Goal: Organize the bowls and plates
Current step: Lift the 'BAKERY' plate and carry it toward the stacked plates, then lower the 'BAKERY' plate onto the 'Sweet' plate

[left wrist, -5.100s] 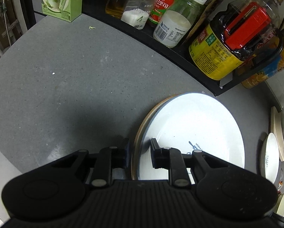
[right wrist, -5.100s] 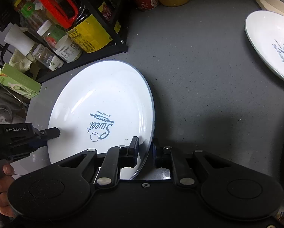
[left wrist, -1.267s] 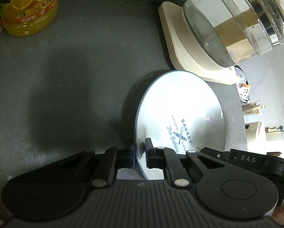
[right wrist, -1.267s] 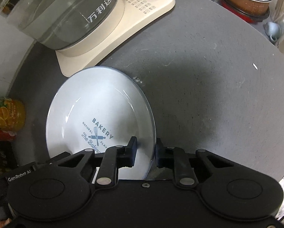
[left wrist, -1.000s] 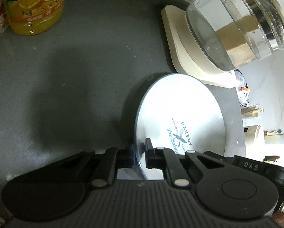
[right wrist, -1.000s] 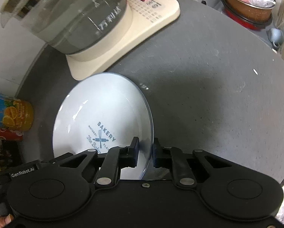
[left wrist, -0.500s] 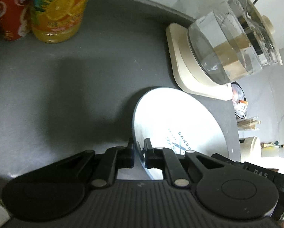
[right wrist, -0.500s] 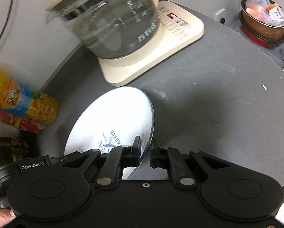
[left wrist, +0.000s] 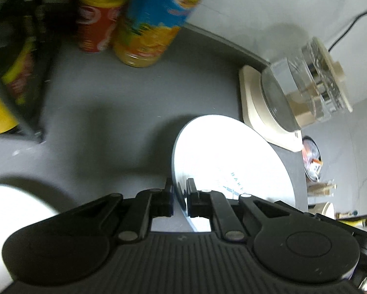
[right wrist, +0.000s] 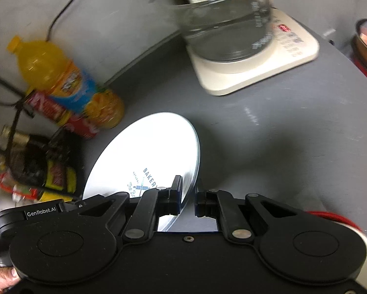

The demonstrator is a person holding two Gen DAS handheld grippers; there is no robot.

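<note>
One plate (left wrist: 222, 156) pinched at opposite rims by left tool (left wrist: 179, 196) and right tool (right wrist: 188, 196), clear of counter (right wrist: 269, 147). Another plate (left wrist: 11, 208) left of left tool; stacking not yet done.

Plate (right wrist: 144, 152) sitting tilted above counter (right wrist: 281, 147), btwn both grippers, rims pinched L & R. Kettle (right wrist: 222, 19) standing on base (right wrist: 257, 73) behind plate. Juice bottle (right wrist: 68, 83) & can (right wrist: 60, 115) standing side by side, left of kettle, beside rack (left wrist: 24, 78).

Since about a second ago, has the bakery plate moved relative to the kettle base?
Yes. The bakery plate, shut in both grippers, now sits farther from the kettle base and nearer the juice bottle.
</note>
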